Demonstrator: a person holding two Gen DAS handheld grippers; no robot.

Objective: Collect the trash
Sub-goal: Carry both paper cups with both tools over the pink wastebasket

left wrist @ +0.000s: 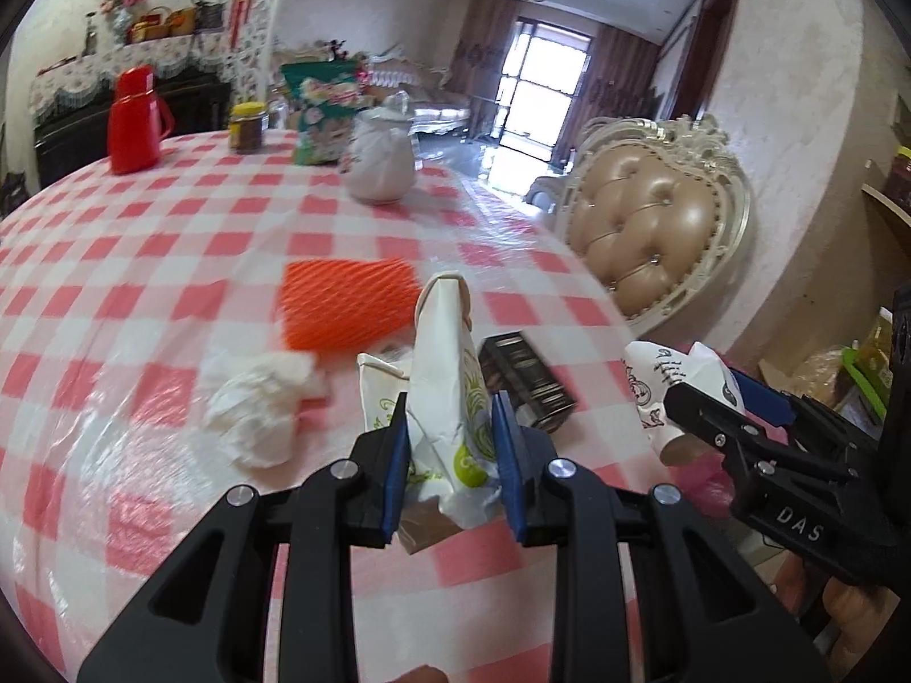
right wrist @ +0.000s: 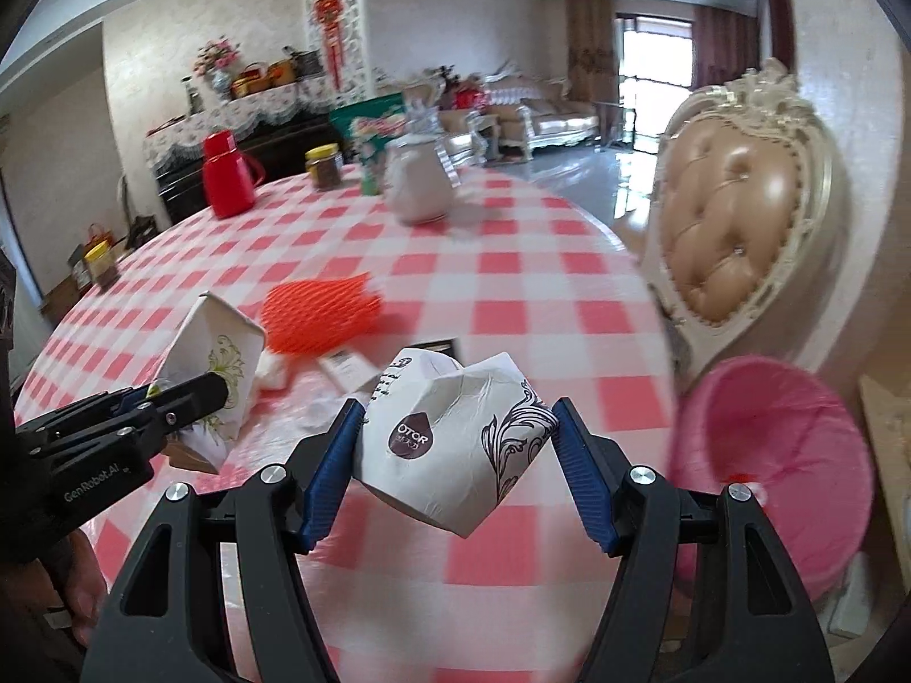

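Note:
My left gripper [left wrist: 452, 427] is shut on a flattened white paper cup with green print [left wrist: 447, 353], held upright above the checked table [left wrist: 171, 239]. My right gripper [right wrist: 458, 449] is shut on a crushed white paper cup with brown print [right wrist: 450, 444], lifted over the table's near edge. Each wrist view shows the other gripper: the right gripper [left wrist: 712, 398] with its brown-print cup [left wrist: 655, 381], the left gripper [right wrist: 210, 390] with its green-print cup [right wrist: 210, 353]. An orange foam net [left wrist: 347, 301], a crumpled tissue [left wrist: 256, 404] and a small dark box [left wrist: 526, 375] lie on the table.
A pink bin [right wrist: 768, 455] stands on the floor beside the table at the right, below a padded chair [right wrist: 734, 227]. At the table's far side stand a red flask [left wrist: 136, 119], a jar [left wrist: 247, 125], a green packet [left wrist: 321, 114] and a white teapot [left wrist: 381, 159].

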